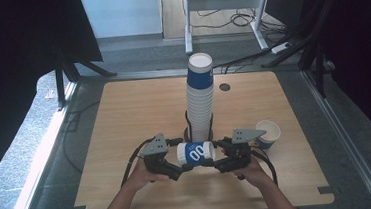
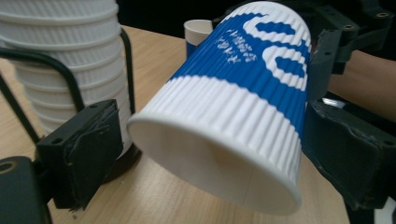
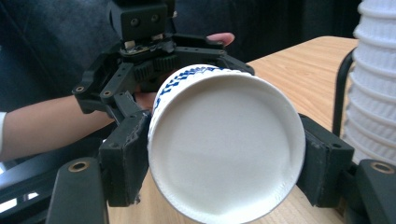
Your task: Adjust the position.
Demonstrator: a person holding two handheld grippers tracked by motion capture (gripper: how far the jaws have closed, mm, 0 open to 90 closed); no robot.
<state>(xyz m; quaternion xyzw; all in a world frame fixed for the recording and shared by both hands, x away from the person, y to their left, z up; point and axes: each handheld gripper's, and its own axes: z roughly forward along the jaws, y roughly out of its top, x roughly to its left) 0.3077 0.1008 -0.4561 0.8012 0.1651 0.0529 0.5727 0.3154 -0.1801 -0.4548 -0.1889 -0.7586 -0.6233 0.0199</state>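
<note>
The right gripper [image 1: 221,158] is clamped on the base end of a blue-and-white ribbed paper cup [image 1: 195,153]; in the right gripper view its two black pads press against both sides of the cup's white bottom [image 3: 226,147]. The left gripper [image 1: 178,166] is at the other end of the same cup. In the left gripper view its jaws stand on both sides of the cup's open rim [image 2: 215,158]; the left pad is clearly apart from the cup wall, and at the right pad I cannot tell if it touches, so this gripper looks released.

The cup lies on its side, held a little above the wooden table [image 1: 124,119], near the person's edge and about in the middle between left and right. Its rim points to the left gripper and its base to the right one.

Just behind the cup, farther on the table, a tall stack of the same cups [image 1: 200,96] stands upright in a black wire holder [image 1: 189,127]. To the right, near the right gripper, a single cup [image 1: 268,134] stands upright with its opening up.
</note>
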